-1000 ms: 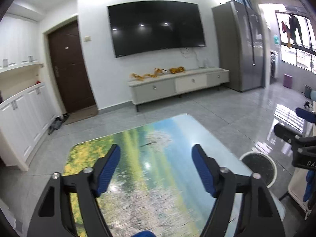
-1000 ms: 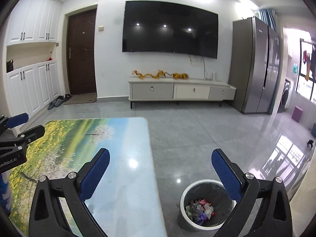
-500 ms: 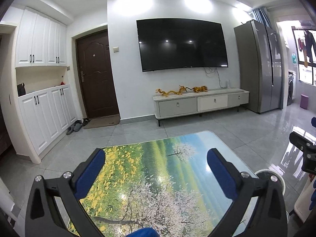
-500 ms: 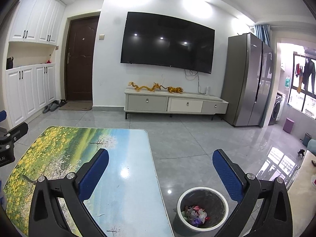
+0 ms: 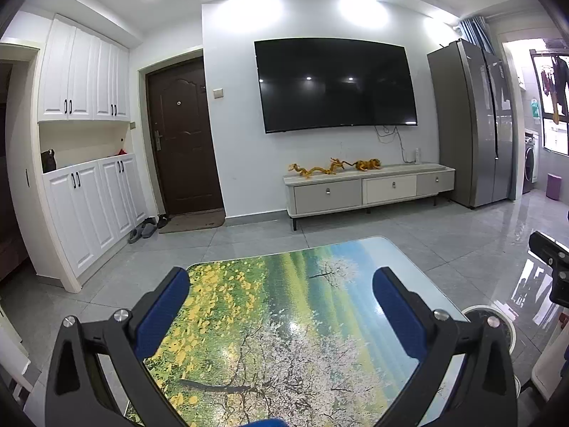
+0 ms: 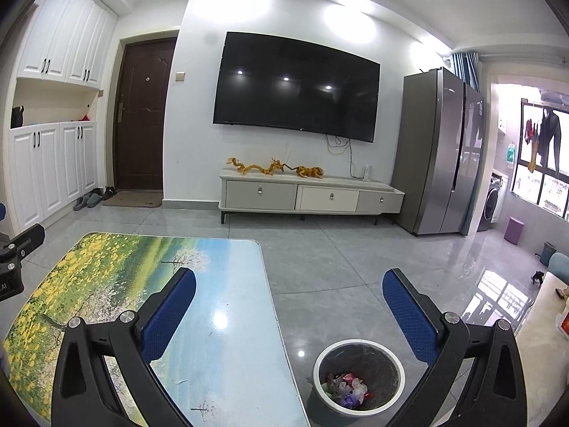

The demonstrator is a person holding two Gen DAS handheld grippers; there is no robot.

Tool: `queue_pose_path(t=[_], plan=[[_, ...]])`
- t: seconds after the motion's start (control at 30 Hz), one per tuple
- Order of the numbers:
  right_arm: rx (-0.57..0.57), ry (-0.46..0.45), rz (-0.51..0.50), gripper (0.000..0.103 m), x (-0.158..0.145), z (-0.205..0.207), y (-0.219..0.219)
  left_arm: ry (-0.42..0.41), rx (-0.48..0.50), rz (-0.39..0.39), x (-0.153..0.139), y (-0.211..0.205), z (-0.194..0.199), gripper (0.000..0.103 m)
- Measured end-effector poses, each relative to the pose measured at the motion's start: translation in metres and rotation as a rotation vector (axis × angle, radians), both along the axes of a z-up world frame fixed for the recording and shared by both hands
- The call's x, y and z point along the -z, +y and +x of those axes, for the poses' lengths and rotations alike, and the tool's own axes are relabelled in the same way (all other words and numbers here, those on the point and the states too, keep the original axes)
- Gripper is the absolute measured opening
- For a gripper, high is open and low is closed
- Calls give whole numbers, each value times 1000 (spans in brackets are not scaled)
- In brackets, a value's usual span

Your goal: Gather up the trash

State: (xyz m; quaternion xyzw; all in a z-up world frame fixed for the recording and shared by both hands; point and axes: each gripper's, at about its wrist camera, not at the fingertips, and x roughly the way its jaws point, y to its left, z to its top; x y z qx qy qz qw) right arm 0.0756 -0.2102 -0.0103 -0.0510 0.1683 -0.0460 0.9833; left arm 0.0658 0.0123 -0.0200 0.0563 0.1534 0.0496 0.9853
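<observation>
The desk (image 6: 227, 302) top was glossy (lamps mirrored in it), the floor (image 6: 338, 259) tiles polished, the fridge (image 6: 437, 149) brushed metal.

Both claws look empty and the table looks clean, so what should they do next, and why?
Probably pull back and finish. The left gripper, whose jaws have just been opening, and the right gripper hold nothing, the table shows no litter, and crumpled wrappers already lie in the bin beside it.

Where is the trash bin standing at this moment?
In the right wrist view the trash bin stands on the floor at lower right, beside the table's right edge.
</observation>
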Motion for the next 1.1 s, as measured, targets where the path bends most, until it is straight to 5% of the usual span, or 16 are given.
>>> queue_pose_path(t=[1.1], plan=[[60, -50, -16, 103, 1, -19, -11, -13, -17, 18, 8, 1, -23, 103]])
